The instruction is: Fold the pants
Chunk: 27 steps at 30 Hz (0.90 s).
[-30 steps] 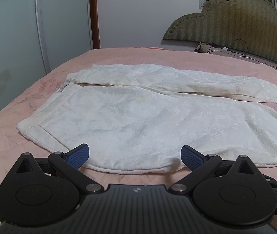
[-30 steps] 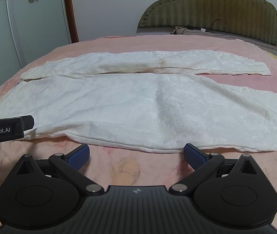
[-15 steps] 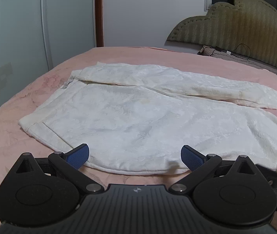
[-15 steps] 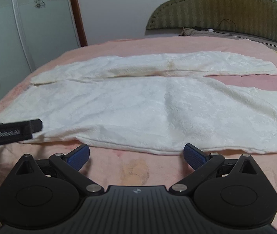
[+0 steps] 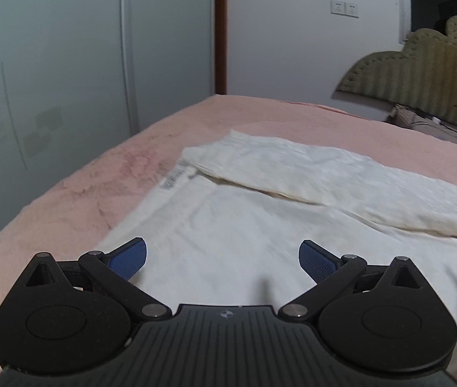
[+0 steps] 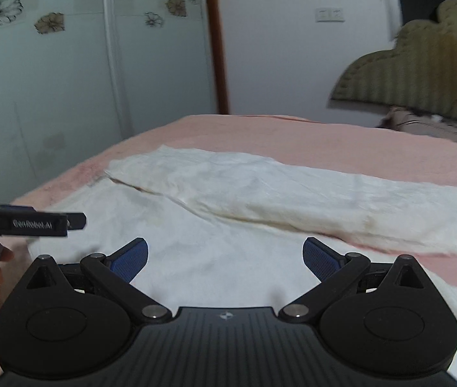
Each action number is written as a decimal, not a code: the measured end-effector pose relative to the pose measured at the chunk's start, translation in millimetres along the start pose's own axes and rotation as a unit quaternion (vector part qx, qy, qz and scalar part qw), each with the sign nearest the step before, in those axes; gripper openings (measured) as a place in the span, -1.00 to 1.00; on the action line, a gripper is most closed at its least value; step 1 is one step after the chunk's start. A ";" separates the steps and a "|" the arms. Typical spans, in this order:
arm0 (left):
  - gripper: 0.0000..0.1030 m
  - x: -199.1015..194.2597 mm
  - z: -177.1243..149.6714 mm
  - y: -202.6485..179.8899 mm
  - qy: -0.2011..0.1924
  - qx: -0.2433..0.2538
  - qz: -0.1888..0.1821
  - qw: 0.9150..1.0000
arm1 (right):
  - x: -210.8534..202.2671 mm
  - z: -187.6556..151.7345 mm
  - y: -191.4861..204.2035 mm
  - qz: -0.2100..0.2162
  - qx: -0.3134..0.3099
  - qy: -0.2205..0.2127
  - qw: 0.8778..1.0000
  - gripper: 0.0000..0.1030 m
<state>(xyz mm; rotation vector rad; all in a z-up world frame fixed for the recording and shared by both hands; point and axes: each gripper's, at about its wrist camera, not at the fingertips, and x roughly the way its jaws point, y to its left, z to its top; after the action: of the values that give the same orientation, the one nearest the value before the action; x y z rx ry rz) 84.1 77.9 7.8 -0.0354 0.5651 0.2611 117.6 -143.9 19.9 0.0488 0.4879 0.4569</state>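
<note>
White pants (image 5: pixel 260 219) lie spread flat on a pink bed (image 5: pixel 106 187). One leg (image 5: pixel 325 174) lies along the far side and the other runs under my grippers. My left gripper (image 5: pixel 222 254) is open and empty, low over the near waist end of the pants. My right gripper (image 6: pixel 225 254) is open and empty over the near leg (image 6: pixel 215 248), just right of the left one. The left gripper also shows in the right wrist view (image 6: pixel 40 224), held by a hand.
The bed's left edge (image 5: pixel 35 209) drops off beside a pale glass wardrobe (image 5: pixel 51 64). A padded green headboard (image 5: pixel 428 74) stands at the far right, with cables and clutter below it. A brown door frame (image 5: pixel 220 32) stands behind the bed.
Both grippers have moved forward and left over the pants, from off the near edge to above the fabric. Both views have swung toward the wardrobe. Both jaws stay open.
</note>
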 end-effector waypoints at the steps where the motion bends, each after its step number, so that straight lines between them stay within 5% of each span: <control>1: 0.99 7.6 1.7 0.7 -0.001 0.002 0.007 1.000 | 11.1 8.5 -2.4 0.009 -0.004 0.001 1.000 0.99; 12: 0.99 50.2 -24.4 -19.1 0.015 0.091 0.018 0.996 | 180.0 103.7 -32.6 0.014 -0.045 0.048 0.998 0.97; 15: 1.00 53.4 -24.5 -11.9 0.025 0.071 0.003 0.997 | 230.3 117.6 -40.1 -0.007 -0.055 0.082 0.995 0.52; 18: 1.00 55.2 -24.0 -7.7 0.030 0.058 -0.007 0.998 | 272.3 126.1 -53.0 0.006 -0.040 0.114 0.993 0.33; 27: 1.00 56.6 -23.1 -8.5 0.029 0.057 -0.008 0.998 | 328.5 132.0 -61.9 0.094 -0.105 0.173 0.975 0.35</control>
<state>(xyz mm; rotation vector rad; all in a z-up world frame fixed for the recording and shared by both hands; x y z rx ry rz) 120.1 80.6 -42.2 0.0629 0.6372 0.2128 462.1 -48.4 -17.8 -0.1925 0.7782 0.7070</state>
